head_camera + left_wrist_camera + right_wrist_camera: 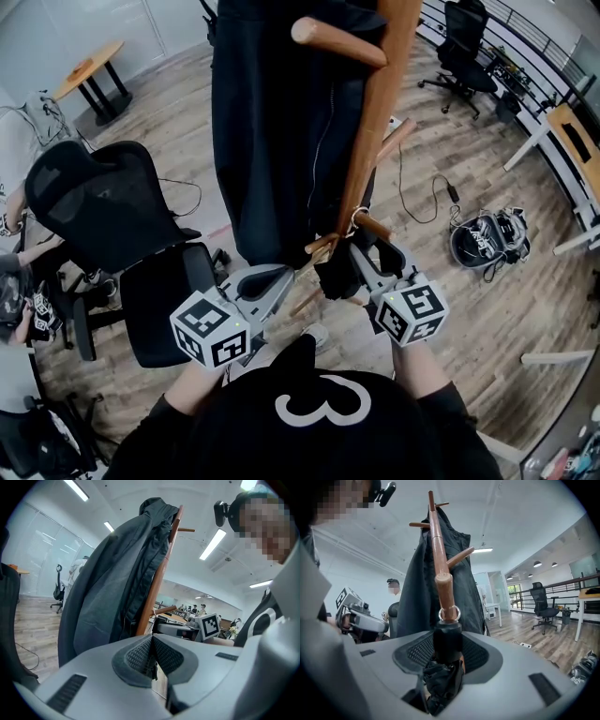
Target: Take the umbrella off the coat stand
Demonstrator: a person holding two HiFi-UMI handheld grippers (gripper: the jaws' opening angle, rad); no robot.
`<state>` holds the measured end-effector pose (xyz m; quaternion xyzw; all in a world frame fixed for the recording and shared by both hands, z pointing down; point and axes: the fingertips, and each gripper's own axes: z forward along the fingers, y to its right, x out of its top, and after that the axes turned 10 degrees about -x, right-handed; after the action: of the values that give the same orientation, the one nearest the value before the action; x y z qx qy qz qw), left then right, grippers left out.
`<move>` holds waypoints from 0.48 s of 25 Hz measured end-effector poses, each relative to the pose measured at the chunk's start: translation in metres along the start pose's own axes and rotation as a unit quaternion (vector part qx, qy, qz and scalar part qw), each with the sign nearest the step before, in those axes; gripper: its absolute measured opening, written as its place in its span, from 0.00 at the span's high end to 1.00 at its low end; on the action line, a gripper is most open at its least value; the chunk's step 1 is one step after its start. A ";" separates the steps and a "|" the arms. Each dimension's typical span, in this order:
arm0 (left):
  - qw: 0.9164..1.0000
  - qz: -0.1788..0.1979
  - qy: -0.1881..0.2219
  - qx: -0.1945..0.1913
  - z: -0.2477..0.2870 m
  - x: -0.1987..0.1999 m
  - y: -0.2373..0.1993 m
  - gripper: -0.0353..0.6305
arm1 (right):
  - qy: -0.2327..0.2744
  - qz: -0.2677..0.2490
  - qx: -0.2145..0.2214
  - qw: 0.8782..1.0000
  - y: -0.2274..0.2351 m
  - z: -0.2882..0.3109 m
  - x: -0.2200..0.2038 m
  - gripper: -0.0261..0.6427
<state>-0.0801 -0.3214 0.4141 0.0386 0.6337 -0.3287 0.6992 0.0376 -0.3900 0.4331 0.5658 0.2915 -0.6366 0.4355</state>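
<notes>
A folded black umbrella (pixel 446 641) hangs by a metal ring (pixel 449 614) from a low wooden peg (pixel 445 592) of the coat stand (pixel 375 112). My right gripper (pixel 447 656) is shut on the umbrella's upper end, with its pads against both sides just below the ring. In the head view the umbrella (pixel 336 272) is a dark bundle beside the pole, and the right gripper (pixel 361 258) reaches it from below. My left gripper (pixel 153 660) is shut with nothing in it, and it sits left of the stand (pixel 272 281). A black jacket (pixel 272 131) hangs on the stand.
A black office chair (pixel 112 225) stands close on the left. A bag (pixel 487 239) and a cable lie on the wooden floor to the right. Desks and another chair (pixel 464 47) are farther off. A person sits at the left edge.
</notes>
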 end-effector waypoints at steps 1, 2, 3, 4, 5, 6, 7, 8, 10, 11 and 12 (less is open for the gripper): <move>1.000 0.001 0.000 0.000 0.000 0.000 0.001 0.93 | 0.001 -0.001 -0.001 1.000 0.000 -0.001 0.001 0.67; 1.000 0.002 0.000 0.000 0.000 -0.001 0.002 0.93 | 0.003 -0.001 -0.001 1.000 0.001 -0.002 0.002 0.67; 1.000 0.002 0.000 0.000 -0.001 -0.001 0.004 0.93 | 0.004 0.000 -0.002 1.000 0.001 -0.004 0.003 0.67; 1.000 0.003 0.001 0.001 -0.001 -0.001 0.005 0.93 | 0.006 0.001 -0.002 1.000 0.002 -0.006 0.004 0.67; 1.000 0.003 0.002 0.001 -0.002 0.000 0.006 0.93 | 0.008 0.001 -0.002 1.000 0.002 -0.007 0.005 0.67; 1.000 0.004 0.004 0.001 -0.002 0.001 0.008 0.93 | 0.009 0.001 -0.001 1.000 0.001 -0.009 0.007 0.67; 1.000 0.005 0.005 0.000 -0.002 0.001 0.009 0.93 | 0.011 0.000 -0.001 1.000 0.001 -0.011 0.008 0.67; 1.000 0.005 0.006 0.000 -0.003 0.001 0.011 0.93 | 0.012 -0.001 -0.001 1.000 0.001 -0.013 0.009 0.67; 1.000 0.006 0.006 -0.001 -0.003 0.002 0.015 0.93 | 0.014 -0.003 -0.002 1.000 0.000 -0.017 0.012 0.67; 1.000 0.007 0.007 -0.002 -0.003 0.002 0.017 0.93 | 0.016 -0.005 -0.002 1.000 0.000 -0.019 0.014 0.67; 1.000 0.008 0.007 -0.003 -0.002 0.001 0.018 0.93 | 0.018 -0.005 -0.003 1.000 0.000 -0.022 0.015 0.67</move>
<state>-0.0728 -0.3065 0.4056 0.0436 0.6391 -0.3209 0.6976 0.0481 -0.3748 0.4141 0.5741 0.3043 -0.6279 0.4284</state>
